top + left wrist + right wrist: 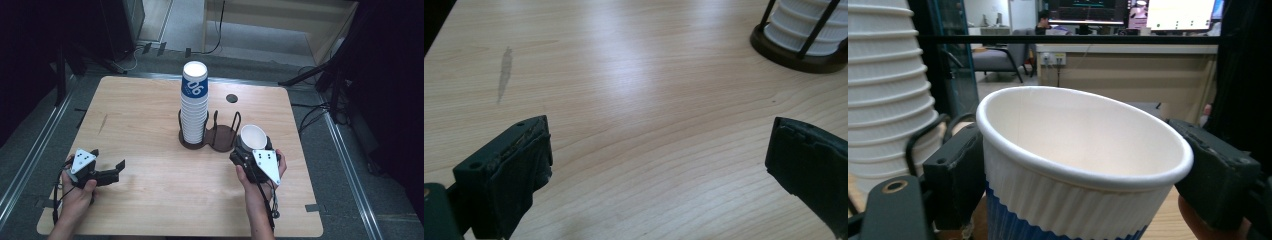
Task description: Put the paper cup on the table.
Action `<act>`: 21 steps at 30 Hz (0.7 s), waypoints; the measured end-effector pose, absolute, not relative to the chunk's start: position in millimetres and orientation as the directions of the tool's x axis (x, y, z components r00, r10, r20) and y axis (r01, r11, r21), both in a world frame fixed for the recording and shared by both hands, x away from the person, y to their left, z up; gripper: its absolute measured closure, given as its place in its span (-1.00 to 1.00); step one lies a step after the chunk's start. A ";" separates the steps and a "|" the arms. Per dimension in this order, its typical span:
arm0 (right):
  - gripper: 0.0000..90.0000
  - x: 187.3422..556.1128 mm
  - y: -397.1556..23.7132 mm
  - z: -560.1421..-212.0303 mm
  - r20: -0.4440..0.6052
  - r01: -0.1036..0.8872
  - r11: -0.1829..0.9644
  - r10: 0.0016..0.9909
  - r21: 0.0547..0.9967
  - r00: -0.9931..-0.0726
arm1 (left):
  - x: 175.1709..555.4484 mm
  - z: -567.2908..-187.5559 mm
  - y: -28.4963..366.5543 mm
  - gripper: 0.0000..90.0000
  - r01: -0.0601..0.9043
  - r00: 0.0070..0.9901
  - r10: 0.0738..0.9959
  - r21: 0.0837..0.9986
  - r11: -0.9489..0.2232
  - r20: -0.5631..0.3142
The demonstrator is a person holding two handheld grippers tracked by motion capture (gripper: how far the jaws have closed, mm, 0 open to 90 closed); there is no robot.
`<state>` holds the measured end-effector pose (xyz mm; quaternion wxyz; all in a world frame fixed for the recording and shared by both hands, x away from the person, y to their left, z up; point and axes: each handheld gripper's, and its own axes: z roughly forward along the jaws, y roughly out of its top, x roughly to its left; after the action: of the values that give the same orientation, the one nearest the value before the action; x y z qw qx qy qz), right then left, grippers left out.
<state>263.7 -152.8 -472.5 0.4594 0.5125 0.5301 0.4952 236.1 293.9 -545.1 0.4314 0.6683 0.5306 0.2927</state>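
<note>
Paper cup (253, 136), white with ribbing and a blue base, is the one loose cup in the high view. It stands upright with its mouth up and its long axis vertical, clamped in the right gripper (250, 149) just beside the dark wire cup holder (222, 134). That holder has two bays; the left one carries one tall stack of white ribbed cups (194, 102). The left gripper (107, 162) lies low over the light wooden table (150, 200), well apart from the cup.

In the left gripper view, two black jaws stand spread wide with bare table between them.

In the right gripper view, two jaws press the paper cup's (1078, 165) sides, rim up and slightly tilted, the stack (885, 90) just beside it.
</note>
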 end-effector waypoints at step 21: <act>-0.66 311.1 -175.2 -498.8 -0.042 0.112 0.042 0.999 0.993 -0.008 | 232.5 -550.7 307.2 -1.00 0.434 0.212 0.968 0.900 0.029 -0.134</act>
<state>311.1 -175.2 -498.8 0.4802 0.5153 0.5391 0.4618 232.5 307.2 -550.7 0.4548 0.6318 0.5548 0.2935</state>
